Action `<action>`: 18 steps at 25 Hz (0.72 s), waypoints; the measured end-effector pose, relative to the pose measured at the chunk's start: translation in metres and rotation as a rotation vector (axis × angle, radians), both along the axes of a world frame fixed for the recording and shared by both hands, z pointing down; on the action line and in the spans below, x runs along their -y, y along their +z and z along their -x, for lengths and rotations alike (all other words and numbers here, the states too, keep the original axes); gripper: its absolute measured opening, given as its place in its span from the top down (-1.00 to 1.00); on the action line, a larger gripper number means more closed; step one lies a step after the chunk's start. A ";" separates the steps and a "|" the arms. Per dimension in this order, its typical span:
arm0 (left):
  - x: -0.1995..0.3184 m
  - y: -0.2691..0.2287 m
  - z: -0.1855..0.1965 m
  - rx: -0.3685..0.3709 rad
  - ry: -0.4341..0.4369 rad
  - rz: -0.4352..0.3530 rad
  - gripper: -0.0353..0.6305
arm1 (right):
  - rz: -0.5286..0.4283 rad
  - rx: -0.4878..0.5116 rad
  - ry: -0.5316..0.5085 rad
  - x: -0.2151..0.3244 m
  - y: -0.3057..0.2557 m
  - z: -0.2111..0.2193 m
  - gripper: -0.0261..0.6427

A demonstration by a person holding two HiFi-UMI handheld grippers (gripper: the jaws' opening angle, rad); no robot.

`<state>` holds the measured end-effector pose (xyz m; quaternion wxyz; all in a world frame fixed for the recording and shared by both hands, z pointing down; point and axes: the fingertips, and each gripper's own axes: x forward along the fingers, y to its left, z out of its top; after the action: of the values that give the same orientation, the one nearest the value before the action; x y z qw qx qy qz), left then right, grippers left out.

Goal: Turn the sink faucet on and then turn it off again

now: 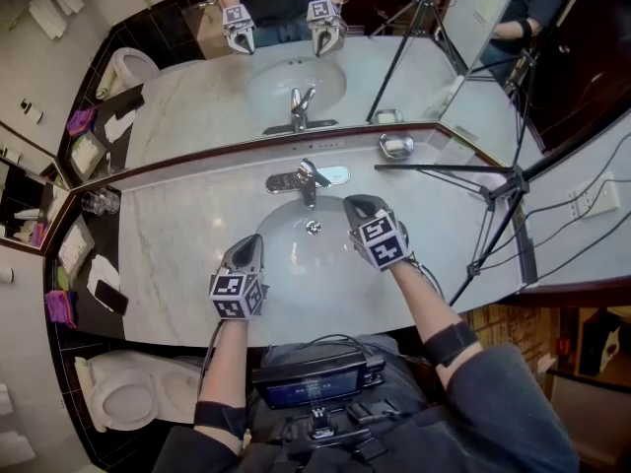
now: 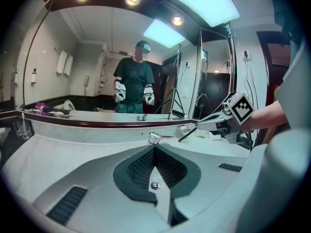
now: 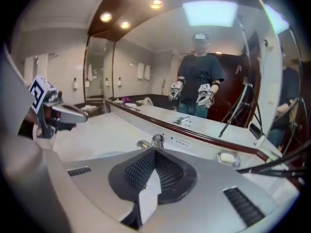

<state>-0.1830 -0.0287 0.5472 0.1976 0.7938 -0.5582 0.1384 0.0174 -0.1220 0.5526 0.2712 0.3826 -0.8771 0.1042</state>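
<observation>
Hovering over the sink (image 1: 281,227) with right gripper (image 1: 357,208) and left gripper (image 1: 248,249) each pressed together, pinching nothing — seemingly lining up on the faucet (image 1: 309,179) at the back of the counter (image 1: 177,235), not touching it, needing 1 short reach to tip it on.

The left tongs (image 1: 250,246) and right tongs (image 1: 354,206) hover over the sink (image 1: 281,227), near the faucet (image 1: 308,177).
</observation>
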 end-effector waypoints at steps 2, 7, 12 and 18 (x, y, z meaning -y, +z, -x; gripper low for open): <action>-0.005 -0.001 -0.001 -0.002 -0.002 -0.004 0.89 | 0.063 0.118 0.073 -0.011 0.003 -0.012 0.87; -0.012 -0.002 -0.004 -0.006 -0.009 -0.013 0.89 | 0.118 0.225 0.151 -0.033 0.007 -0.031 0.87; -0.016 -0.005 -0.002 -0.019 -0.020 -0.018 0.89 | 0.150 0.253 0.192 -0.044 0.012 -0.040 0.87; -0.017 -0.007 -0.001 0.004 -0.008 -0.027 0.89 | 0.155 0.249 0.192 -0.042 0.012 -0.038 0.87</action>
<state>-0.1825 -0.0122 0.5399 0.1865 0.7940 -0.5635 0.1315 0.0555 -0.0801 0.5647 0.1776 0.4267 -0.8527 0.2434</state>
